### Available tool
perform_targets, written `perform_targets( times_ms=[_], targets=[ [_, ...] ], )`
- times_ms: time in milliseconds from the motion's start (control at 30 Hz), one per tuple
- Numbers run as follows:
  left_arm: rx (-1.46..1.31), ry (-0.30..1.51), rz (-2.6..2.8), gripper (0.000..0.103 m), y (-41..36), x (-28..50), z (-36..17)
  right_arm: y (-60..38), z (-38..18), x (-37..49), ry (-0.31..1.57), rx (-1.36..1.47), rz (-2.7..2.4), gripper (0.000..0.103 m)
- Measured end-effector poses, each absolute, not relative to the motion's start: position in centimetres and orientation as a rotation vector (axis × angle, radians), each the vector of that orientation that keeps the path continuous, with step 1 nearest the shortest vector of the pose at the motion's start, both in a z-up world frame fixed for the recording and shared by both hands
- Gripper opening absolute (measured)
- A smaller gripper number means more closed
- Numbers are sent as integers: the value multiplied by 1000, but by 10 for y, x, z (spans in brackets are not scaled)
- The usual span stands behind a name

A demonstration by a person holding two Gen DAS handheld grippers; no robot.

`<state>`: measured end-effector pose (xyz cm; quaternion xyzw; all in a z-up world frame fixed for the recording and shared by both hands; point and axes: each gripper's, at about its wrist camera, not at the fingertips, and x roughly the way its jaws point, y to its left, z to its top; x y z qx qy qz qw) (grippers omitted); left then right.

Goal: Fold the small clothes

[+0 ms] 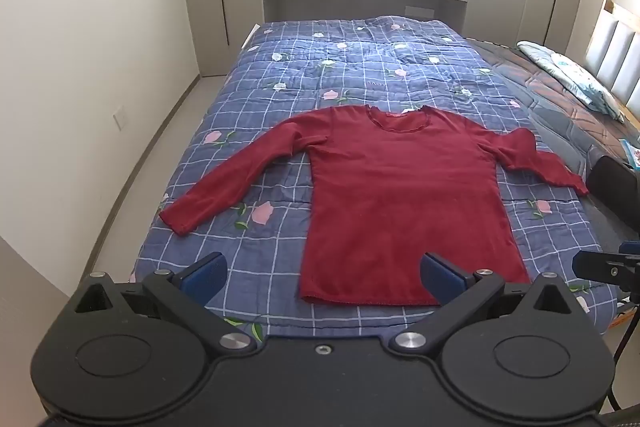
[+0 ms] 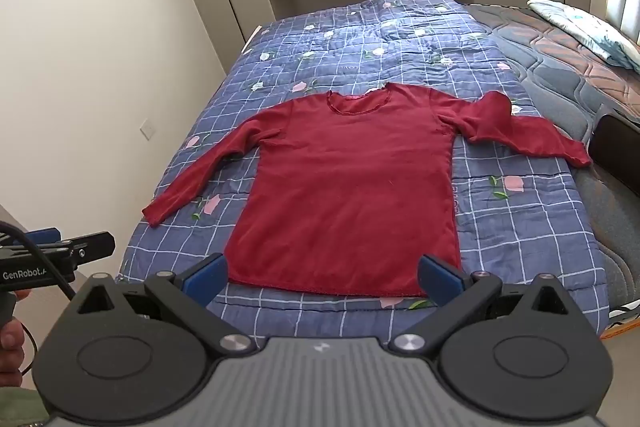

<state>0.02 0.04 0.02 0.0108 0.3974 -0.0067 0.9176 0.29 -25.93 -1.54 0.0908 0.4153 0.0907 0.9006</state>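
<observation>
A dark red long-sleeved top [image 1: 400,195] [image 2: 348,187] lies flat on the bed, neckline at the far side, hem nearest me. Its left sleeve [image 1: 236,171] stretches straight out to the lower left. Its right sleeve [image 1: 532,155] is bent and rumpled near the quilt's right edge. My left gripper [image 1: 324,277] hangs open above the near edge of the bed, over the hem's left corner, holding nothing. My right gripper [image 2: 322,275] is open too, its blue pads [image 2: 206,277] straddling the hem from above, with nothing between them. Neither touches the cloth.
A blue checked quilt with pink flowers [image 1: 360,67] covers the bed. A bare quilted mattress [image 1: 560,99] and a pillow [image 1: 572,75] lie to the right, by the headboard. A dark object [image 1: 612,183] sits at the right edge. White wall and floor run along the left.
</observation>
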Motion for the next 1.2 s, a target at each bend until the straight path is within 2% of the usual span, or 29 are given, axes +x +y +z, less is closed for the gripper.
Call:
perform_targets(
  times_ms=[567, 1200],
  targets=[
    [22, 806, -18, 102, 0, -1, 0, -260, -15, 3, 844, 172, 183, 103],
    [9, 756, -16, 102, -8, 0, 66, -262, 59, -8, 635, 166, 169, 103]
  ],
)
